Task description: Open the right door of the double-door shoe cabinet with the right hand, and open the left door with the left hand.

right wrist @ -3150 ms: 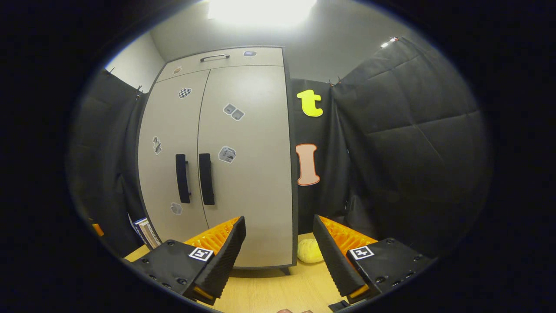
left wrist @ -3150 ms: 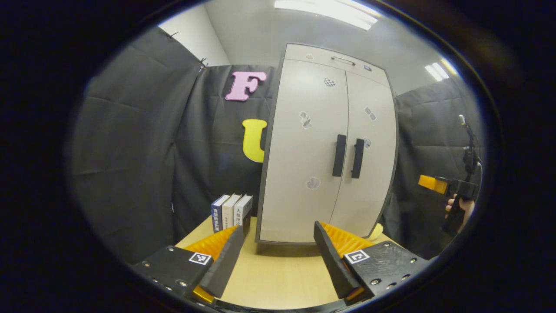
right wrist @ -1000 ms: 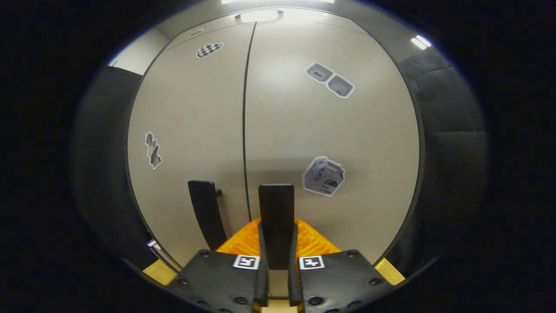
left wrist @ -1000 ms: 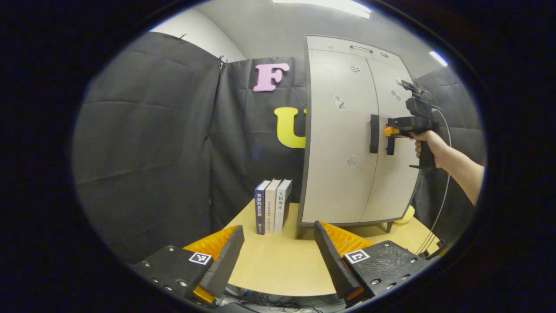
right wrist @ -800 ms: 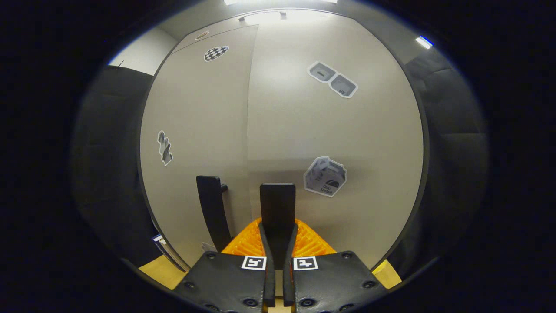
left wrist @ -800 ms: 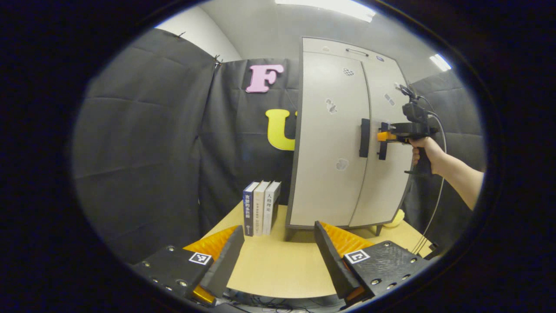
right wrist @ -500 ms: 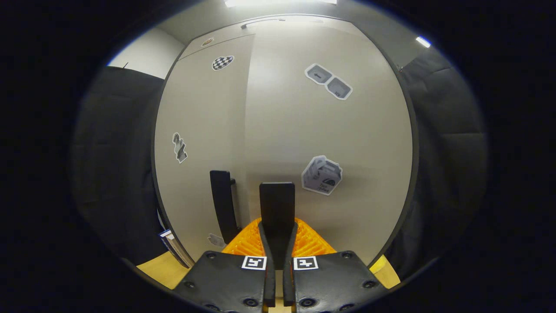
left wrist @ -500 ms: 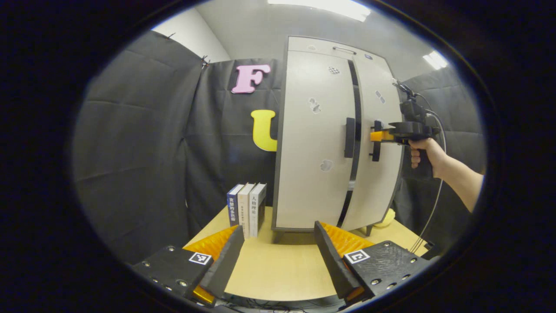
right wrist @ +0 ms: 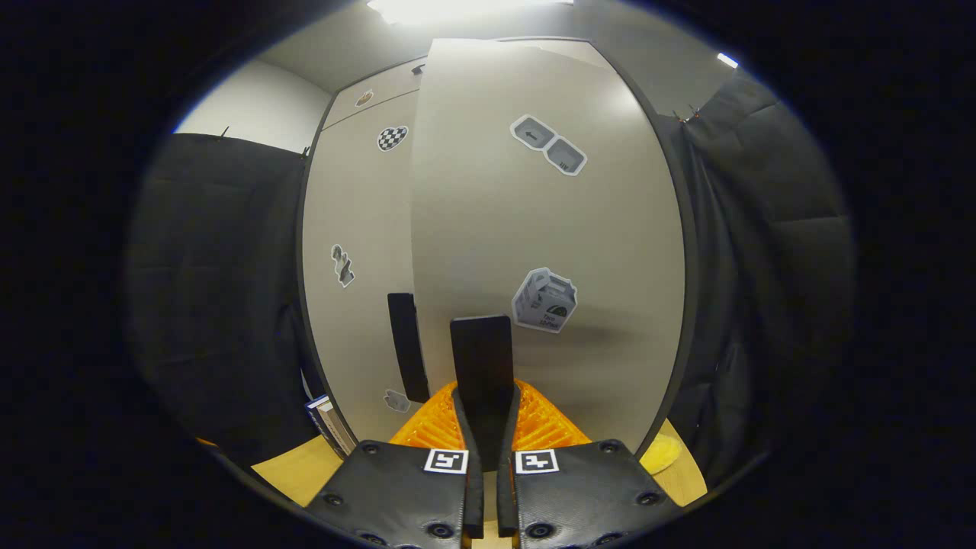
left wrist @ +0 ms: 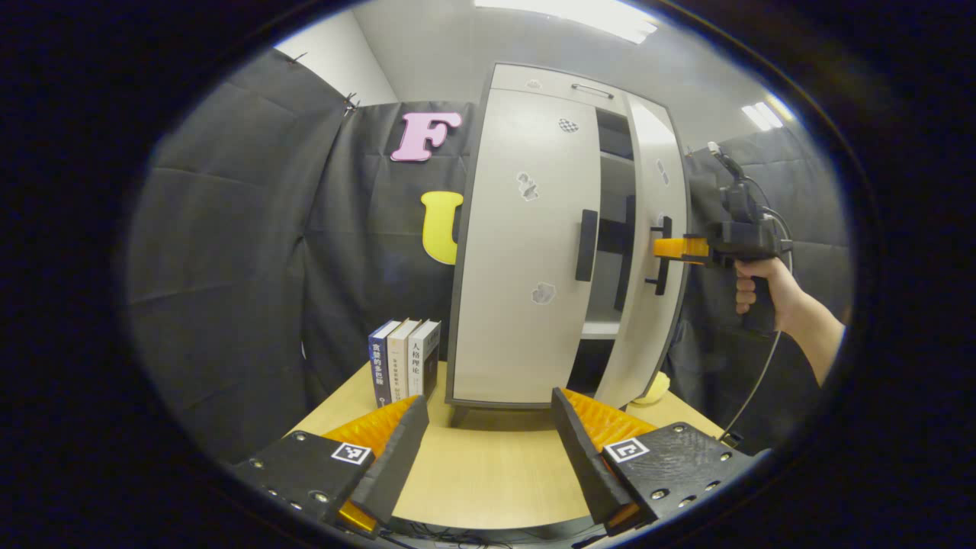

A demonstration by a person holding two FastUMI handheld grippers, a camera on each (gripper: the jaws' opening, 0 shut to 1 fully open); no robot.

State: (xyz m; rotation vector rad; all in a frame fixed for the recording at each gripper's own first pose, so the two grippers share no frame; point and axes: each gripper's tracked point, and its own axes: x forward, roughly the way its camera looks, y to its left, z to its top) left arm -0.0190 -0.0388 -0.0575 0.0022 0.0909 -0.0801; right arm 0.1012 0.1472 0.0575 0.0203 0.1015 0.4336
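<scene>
Left gripper view
Left gripper (left wrist: 488,442): jaws spread wide and released, holding nothing, low over the near edge of the worktop (left wrist: 488,473).
Shoe cabinet (left wrist: 526,252): stands on the worktop straight ahead of the jaws and well apart from them.
Left door (left wrist: 518,252): closed, its black handle (left wrist: 585,245) above the jaws and a little to their right.
Right door (left wrist: 654,259): swung partly out, dark interior and a shelf showing in the gap between the doors.
Right gripper (left wrist: 675,248): farther off, held in a hand (left wrist: 759,286), clenched on the right door handle (left wrist: 662,255).
Books (left wrist: 402,360): upright, just beside the cabinet, left of the jaws.

Right gripper view
Right gripper (right wrist: 483,435): jaws grasping the right door handle (right wrist: 482,366), both fingers pressed on its flanks, the bar rising straight up between them.
Right door (right wrist: 549,252): fills the field ahead of the jaws, stickers on its face.
Left door (right wrist: 358,259): left of the jaws, its handle (right wrist: 404,347) just beside the gripped one.

Step in hand
Judgement: the right door is being drawn open; the left door is not yet begun.
Technique: keep the grip firm and follow the door's arc about its right-hand hinge rather than pulling straight back, so the bar does not twist out of the jaws or drag the cabinet across the worktop.
Caution: release only once the door is wide enough to leave the left handle free.
</scene>
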